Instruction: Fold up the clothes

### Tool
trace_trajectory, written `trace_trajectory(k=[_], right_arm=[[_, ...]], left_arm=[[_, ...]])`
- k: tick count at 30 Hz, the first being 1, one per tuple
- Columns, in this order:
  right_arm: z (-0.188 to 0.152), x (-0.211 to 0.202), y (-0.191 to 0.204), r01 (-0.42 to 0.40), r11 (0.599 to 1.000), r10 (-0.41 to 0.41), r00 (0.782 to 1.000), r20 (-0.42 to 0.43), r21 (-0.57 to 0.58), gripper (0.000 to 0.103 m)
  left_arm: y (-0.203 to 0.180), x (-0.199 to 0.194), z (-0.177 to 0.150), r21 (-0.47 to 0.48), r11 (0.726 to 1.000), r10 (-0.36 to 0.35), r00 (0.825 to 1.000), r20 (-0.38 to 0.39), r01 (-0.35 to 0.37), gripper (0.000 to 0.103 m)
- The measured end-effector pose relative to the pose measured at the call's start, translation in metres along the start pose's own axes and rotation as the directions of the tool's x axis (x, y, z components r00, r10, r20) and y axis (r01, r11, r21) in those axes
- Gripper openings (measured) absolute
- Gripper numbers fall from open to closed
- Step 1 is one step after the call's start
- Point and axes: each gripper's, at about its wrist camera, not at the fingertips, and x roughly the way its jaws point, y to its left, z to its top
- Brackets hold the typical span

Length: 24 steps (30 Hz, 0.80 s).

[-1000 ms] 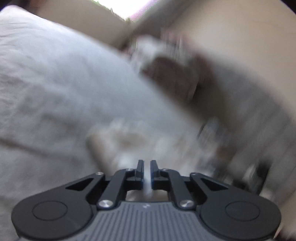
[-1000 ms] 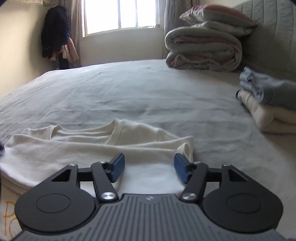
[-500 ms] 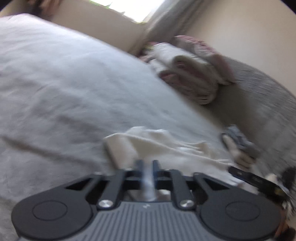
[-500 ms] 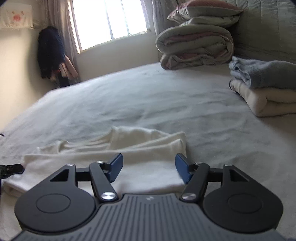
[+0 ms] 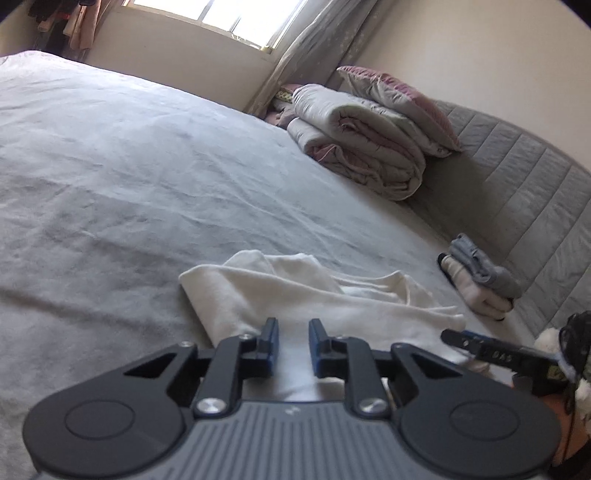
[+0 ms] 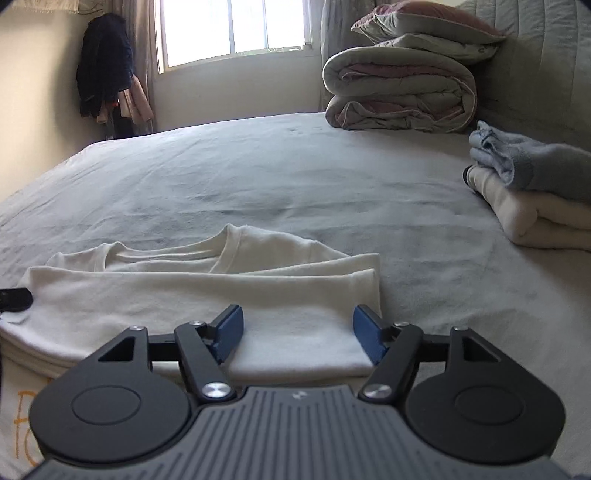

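Your cream shirt (image 6: 207, 295) lies on the grey bed (image 6: 258, 177), partly folded, neckline toward the window (image 6: 236, 29) and a folded edge running across its middle. Your right gripper (image 6: 298, 334) hangs low over the shirt's near right corner, blue pads spread wide with nothing between them; cloth shows in the gap, but you cannot tell whether the pads touch it. Your left gripper (image 5: 293, 345) sits over the shirt's (image 5: 314, 295) left side, jaws parted by a narrow gap, white fabric visible beneath and nothing pinched. From the left view, the right gripper's (image 5: 465, 341) fingertip pokes in at the shirt's far edge. Orange lettering (image 6: 22, 424) shows on the shirt's near left portion. To the right of the shirt, well apart from it, a folded stack (image 6: 535, 192) rests with a grey garment on top of a cream one. Beyond the shirt, against the grey headboard (image 6: 535, 55), a rolled quilt (image 6: 399, 92) carries a pillow (image 6: 424, 18). Dark clothes (image 6: 105, 62) hang in the corner left of the window.
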Motion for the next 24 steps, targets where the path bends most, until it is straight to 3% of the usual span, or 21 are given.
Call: trace_trajectory(k=[2, 5, 7, 9, 13, 16, 17, 19, 24], right_arm=[[0.0, 0.0, 0.001, 0.01, 1.0, -0.01, 1.0, -0.007, -0.005, 0.07], [0.003, -0.007, 0.006, -0.016, 1.0, 0.016, 1.0, 0.02, -0.004, 0.07], [0.002, -0.004, 0.011, -0.071, 0.997, 0.071, 0.997, -0.015, -0.011, 0.07], [-0.005, 0.006, 0.017, -0.065, 0.997, 0.062, 0.996, -0.07, -0.045, 0.07], [-0.003, 0.003, 0.024, -0.041, 0.995, 0.037, 0.998, -0.051, -0.088, 0.071], [-0.003, -0.001, 0.026, -0.039, 0.994, 0.036, 0.999, -0.028, -0.104, 0.073], [-0.004, 0.0, 0.027, -0.046, 0.993, 0.043, 0.999, -0.034, -0.107, 0.076], [-0.006, 0.004, 0.028, -0.051, 0.992, 0.045, 0.997, -0.058, -0.113, 0.079], [-0.005, 0.008, 0.026, -0.066, 0.993, 0.059, 0.996, -0.07, -0.096, 0.081]], left_arm=[[0.003, -0.002, 0.001, -0.038, 0.998, -0.042, 0.999, 0.012, 0.042, 0.026], [0.005, -0.006, 0.002, -0.074, 0.993, -0.09, 0.995, 0.031, 0.092, 0.027], [0.0, -0.003, 0.001, -0.044, 0.998, -0.034, 0.999, 0.02, 0.035, 0.027], [-0.002, 0.001, -0.001, -0.021, 1.0, 0.022, 1.0, 0.009, -0.022, 0.023], [-0.004, -0.011, 0.001, -0.042, 0.999, -0.017, 0.996, 0.085, 0.02, 0.036], [-0.008, -0.012, 0.0, -0.016, 0.999, 0.05, 0.992, 0.119, -0.049, 0.046], [-0.006, -0.007, -0.001, -0.014, 0.997, 0.082, 0.991, 0.102, -0.081, 0.043], [-0.002, 0.001, -0.002, -0.039, 0.996, 0.081, 0.994, 0.072, -0.078, 0.042], [-0.009, 0.002, -0.004, -0.01, 0.995, 0.101, 0.992, 0.077, -0.1, 0.044]])
